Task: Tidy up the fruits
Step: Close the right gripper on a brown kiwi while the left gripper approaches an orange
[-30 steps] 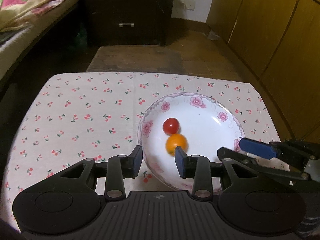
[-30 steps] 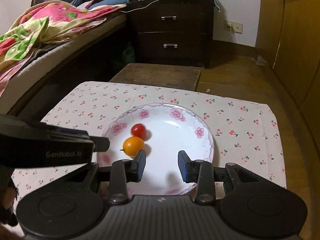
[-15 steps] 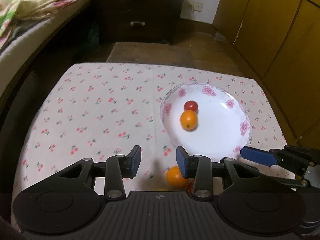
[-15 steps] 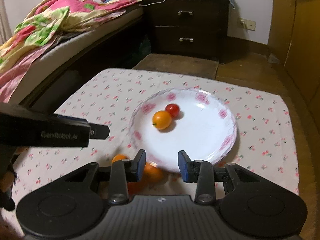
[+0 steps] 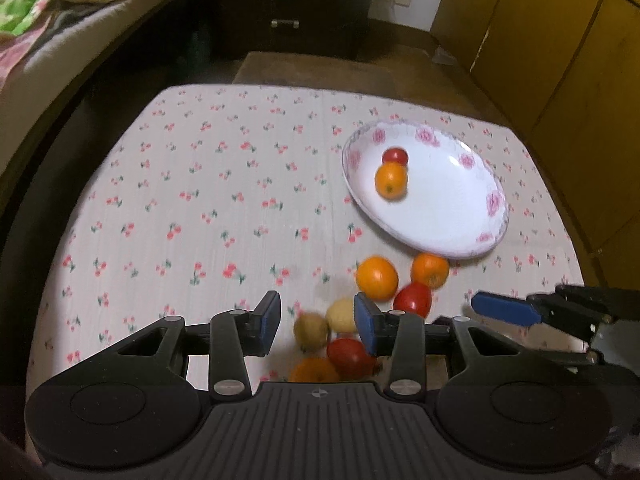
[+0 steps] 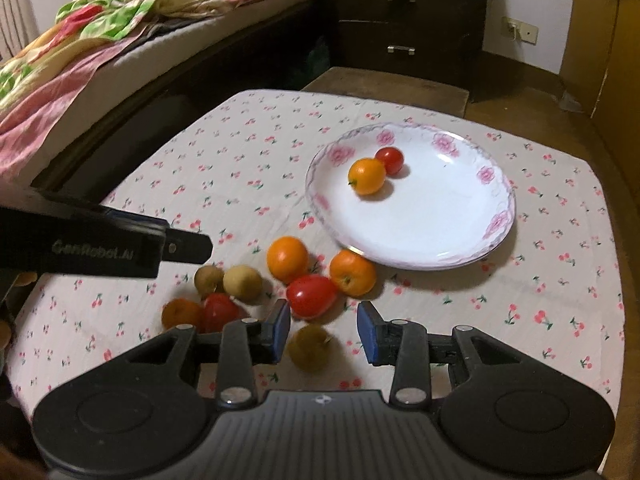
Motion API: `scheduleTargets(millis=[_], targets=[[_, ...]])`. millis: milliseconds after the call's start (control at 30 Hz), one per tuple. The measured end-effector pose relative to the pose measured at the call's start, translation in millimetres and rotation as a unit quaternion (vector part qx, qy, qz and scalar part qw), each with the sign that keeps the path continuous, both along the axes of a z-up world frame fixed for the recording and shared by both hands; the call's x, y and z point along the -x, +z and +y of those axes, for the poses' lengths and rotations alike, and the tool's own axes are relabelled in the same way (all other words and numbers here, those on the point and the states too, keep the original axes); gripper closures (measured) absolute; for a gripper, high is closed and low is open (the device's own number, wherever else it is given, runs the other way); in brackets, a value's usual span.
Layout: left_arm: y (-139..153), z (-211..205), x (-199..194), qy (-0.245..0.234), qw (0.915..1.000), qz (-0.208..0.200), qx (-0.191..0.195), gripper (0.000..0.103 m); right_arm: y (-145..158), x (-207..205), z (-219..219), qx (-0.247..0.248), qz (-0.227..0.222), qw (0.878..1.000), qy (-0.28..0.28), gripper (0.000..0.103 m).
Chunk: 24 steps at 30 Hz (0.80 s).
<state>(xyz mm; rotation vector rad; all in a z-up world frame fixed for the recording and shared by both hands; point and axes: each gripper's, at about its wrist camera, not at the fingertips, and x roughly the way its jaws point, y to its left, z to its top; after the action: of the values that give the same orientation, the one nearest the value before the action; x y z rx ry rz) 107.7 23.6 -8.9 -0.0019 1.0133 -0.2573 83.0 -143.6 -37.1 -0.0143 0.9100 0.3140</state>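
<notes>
A white flowered plate [image 5: 448, 232] [image 6: 432, 240] holds a small orange [image 6: 367, 176] and a red tomato [image 6: 390, 160]. Near the plate on the cloth lie several loose fruits: two oranges [image 6: 287, 259] [image 6: 353, 272], a red tomato [image 6: 312, 295], brown round fruits [image 6: 242, 283] and another tomato [image 6: 219, 312]. My right gripper [image 6: 324, 334] hovers open above a brown fruit [image 6: 309, 347], which its pads do not touch. My left gripper [image 5: 318, 326] is open over a brown fruit [image 5: 311, 330] and a pale one [image 5: 341, 314], gripping nothing.
The table carries a cherry-print cloth [image 5: 200, 208]. A bed with bright bedding [image 6: 100, 32] runs along the left, a dark drawer chest [image 6: 400, 20] stands behind, and wooden cupboards [image 5: 560, 60] are on the right. A low wooden stool [image 6: 384, 84] stands past the far edge.
Both grippers have drawn back from over the plate toward the near edge. The pile of loose fruits has come into view under them. The plate's two fruits have not moved.
</notes>
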Motion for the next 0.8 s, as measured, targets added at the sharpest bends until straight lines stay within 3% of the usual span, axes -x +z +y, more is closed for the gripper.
scheduleTargets(millis=[800], targets=[[-28,5,21,-0.03,0.9986,0.042,-0.013,0.045,-28,-9,12,0.022,0.025,0.999,0.022,0.067]])
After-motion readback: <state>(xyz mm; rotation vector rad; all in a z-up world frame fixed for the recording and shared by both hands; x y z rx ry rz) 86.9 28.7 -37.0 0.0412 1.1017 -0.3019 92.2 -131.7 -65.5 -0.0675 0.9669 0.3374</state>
